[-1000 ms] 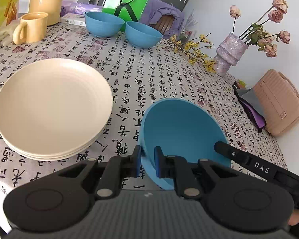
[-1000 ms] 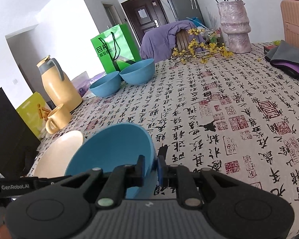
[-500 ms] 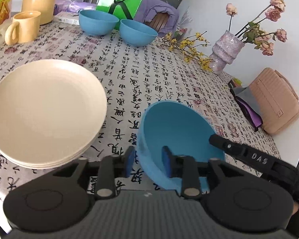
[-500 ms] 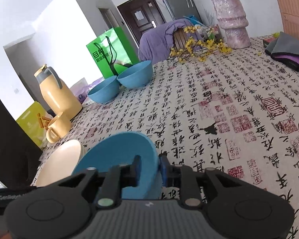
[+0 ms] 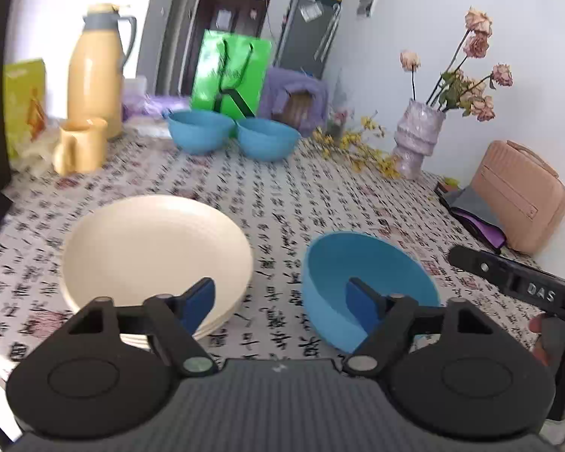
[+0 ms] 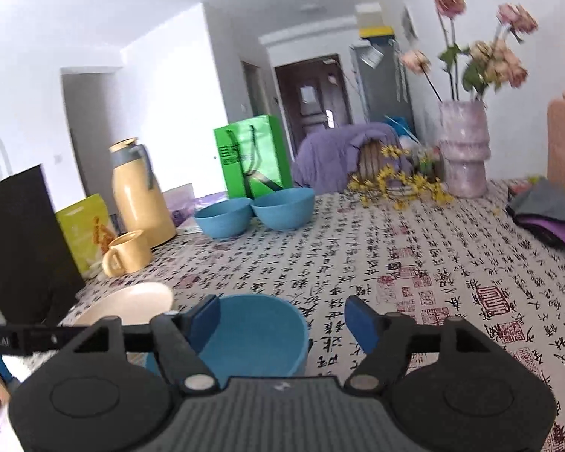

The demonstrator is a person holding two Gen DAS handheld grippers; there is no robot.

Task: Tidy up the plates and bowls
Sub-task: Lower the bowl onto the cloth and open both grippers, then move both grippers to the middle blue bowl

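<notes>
I am watching the left gripper (image 5: 280, 299) with its jaws opening: the blue pads are standing wide apart and pressing on nothing. The near blue bowl (image 5: 369, 286) is sitting on the tablecloth (image 5: 282, 203) just ahead of it and to its right side; the bowl's near rim is running between the two pads, with the right pad over the bowl's hollow and the left pad outside it, free of the wall. The stack of cream plates (image 5: 154, 252) is lying just ahead of the left pad, close beside the bowl but apart from it.

The right gripper (image 6: 282, 318) is likewise opening, nothing clamped. In its view the same bowl (image 6: 252, 333) is lying just ahead and slightly toward its left pad, whose tip is overlapping the bowl's rim; the right pad is standing clear over bare cloth. Whether the left pad is touching the rim I cannot tell.

The bowl is looking plain, matte, sky-blue, round and deep, upright and empty. Two more blue bowls (image 5: 233, 139) are standing side by side, touching, well ahead of both grippers at the far edge, near a yellow mug (image 5: 81, 145) and a yellow thermos (image 5: 96, 71).
</notes>
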